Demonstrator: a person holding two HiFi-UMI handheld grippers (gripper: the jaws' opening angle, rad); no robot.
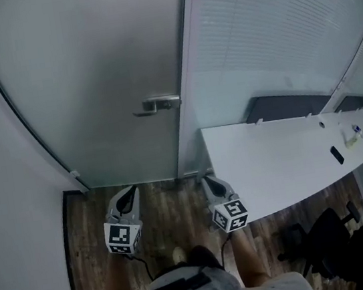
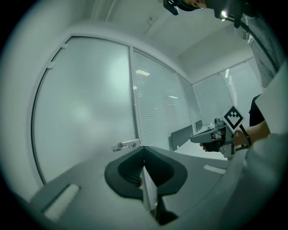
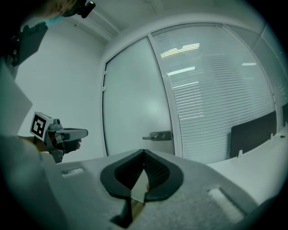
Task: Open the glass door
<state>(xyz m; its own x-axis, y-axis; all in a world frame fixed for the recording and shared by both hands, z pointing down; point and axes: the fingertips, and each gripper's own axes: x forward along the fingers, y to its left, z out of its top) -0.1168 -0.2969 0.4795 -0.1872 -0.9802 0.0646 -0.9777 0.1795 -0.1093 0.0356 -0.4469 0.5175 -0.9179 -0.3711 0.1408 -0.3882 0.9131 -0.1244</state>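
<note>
A frosted glass door (image 1: 90,73) stands shut ahead, with a metal lever handle (image 1: 156,104) near its right edge. My left gripper (image 1: 132,191) and my right gripper (image 1: 208,180) are held level side by side, short of the door and below the handle, touching nothing. In the left gripper view the jaws (image 2: 144,152) meet at the tips with nothing between them, and the handle (image 2: 127,144) shows just above and left of them. The right gripper's jaws (image 3: 144,153) are likewise shut and empty, with the handle (image 3: 158,135) above them.
A white wall (image 1: 7,201) runs along the left of the door. To the right are a glass partition with blinds (image 1: 271,19), a white desk (image 1: 272,161) carrying small items, and a black office chair (image 1: 324,241). The floor is dark wood (image 1: 171,210).
</note>
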